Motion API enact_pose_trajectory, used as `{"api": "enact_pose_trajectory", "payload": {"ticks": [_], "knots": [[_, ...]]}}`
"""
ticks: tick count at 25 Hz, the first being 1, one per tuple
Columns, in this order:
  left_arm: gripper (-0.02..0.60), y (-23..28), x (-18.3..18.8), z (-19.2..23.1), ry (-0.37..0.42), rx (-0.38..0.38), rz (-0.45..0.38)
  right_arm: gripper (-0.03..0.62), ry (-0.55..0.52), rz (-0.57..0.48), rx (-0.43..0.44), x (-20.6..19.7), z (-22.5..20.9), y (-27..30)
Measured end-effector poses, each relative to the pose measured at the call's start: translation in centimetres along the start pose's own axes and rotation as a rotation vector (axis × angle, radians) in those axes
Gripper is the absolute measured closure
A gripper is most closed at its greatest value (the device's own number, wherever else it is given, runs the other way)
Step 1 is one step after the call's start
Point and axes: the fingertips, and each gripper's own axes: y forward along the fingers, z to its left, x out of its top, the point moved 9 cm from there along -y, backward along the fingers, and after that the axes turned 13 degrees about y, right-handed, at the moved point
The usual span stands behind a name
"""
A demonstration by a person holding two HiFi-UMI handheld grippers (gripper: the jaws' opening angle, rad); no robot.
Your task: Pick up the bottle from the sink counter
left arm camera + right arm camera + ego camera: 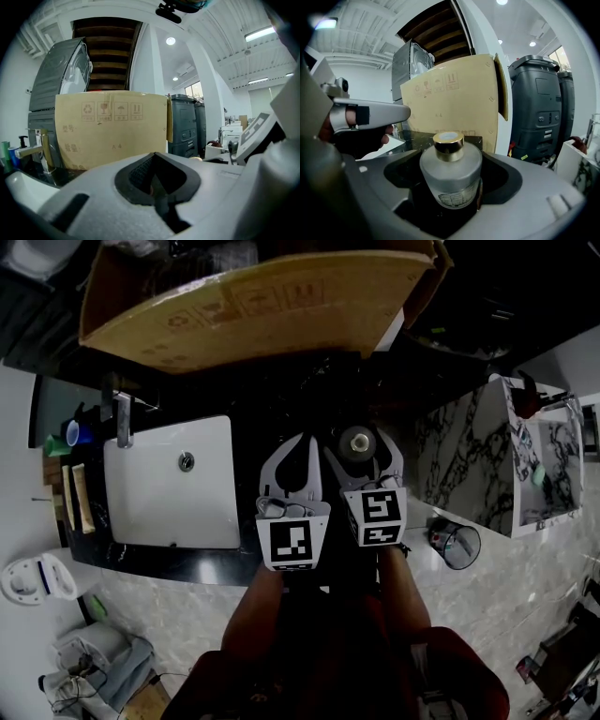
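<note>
Right tongs stand apart around the frosted round glass bottle with gold cap; left tongs, left of it, are together.

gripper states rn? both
Left gripper: closed, empty.
Right gripper: open, bottle standing between the jaws, not clamped.

The head view looks steeply down from above onto the dark bench, with the sink at left and the cardboard box at the far edge. The left gripper view sits low, close behind the left gripper, and faces almost level at that box, with the tap at its left. The right gripper view, behind the right gripper, tilts slightly down toward the same box. All three views share the box.
</note>
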Motion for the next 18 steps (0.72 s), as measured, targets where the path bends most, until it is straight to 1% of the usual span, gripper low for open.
{"api": "enact_pose_trajectory", "payload": {"ticks": [4, 9, 12, 15, 18], "knots": [[0.578, 0.3, -0.2, 0.1, -0.001, 0.003, -0.004, 0.22, 0.004, 0.016, -0.008, -0.3, -0.2, 0.6], [0.578, 0.6, -0.7, 0.2, -0.004, -0.007, 0.027, 0.239, 0.021, 0.032, -0.014, -0.4, -0.3, 1.0], [0.578, 0.9, -0.8, 0.3, -0.005, -0.002, 0.015, 0.24, 0.024, 0.033, -0.019, -0.3, -0.4, 1.2], [0.578, 0.8, -1.2, 0.4, -0.006, -0.012, 0.05, 0.241, 0.022, 0.033, -0.018, -0.3, -0.4, 1.3], [0.578, 0.9, -1.3, 0.5, -0.008, -0.01, 0.046, 0.243, 0.022, 0.035, -0.019, -0.3, -0.4, 1.3]]}}
